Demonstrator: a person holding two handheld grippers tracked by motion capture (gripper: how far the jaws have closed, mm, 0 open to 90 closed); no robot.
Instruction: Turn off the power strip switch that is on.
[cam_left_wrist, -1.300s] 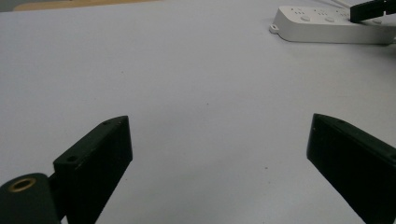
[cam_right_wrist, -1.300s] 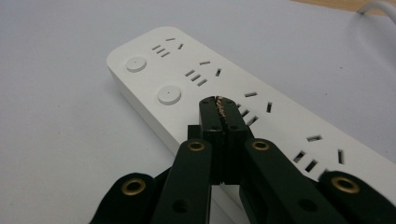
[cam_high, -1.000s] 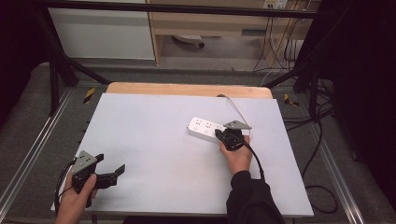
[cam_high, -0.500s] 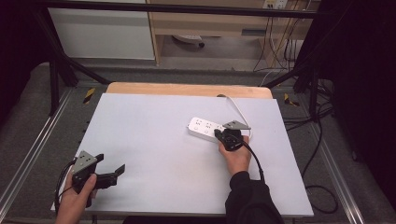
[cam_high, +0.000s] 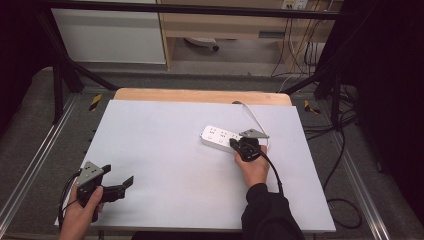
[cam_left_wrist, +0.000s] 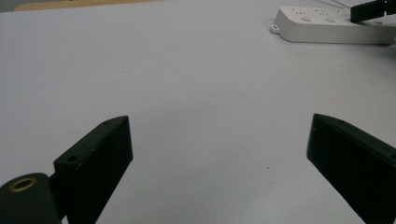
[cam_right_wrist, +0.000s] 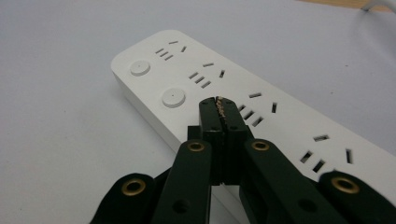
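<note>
With my right gripper pressed together over the long white plastic power strip, I'd press its round button just left of the tips squarely; left gripper spread, idle.

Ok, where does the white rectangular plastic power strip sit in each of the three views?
High view: white rectangular plastic power strip right of table centre, at the right gripper.
Left gripper view: top right corner.
Right gripper view: running diagonally from upper left to lower right, under shut jaws.
Shared landmark: its round white buttons.
</note>
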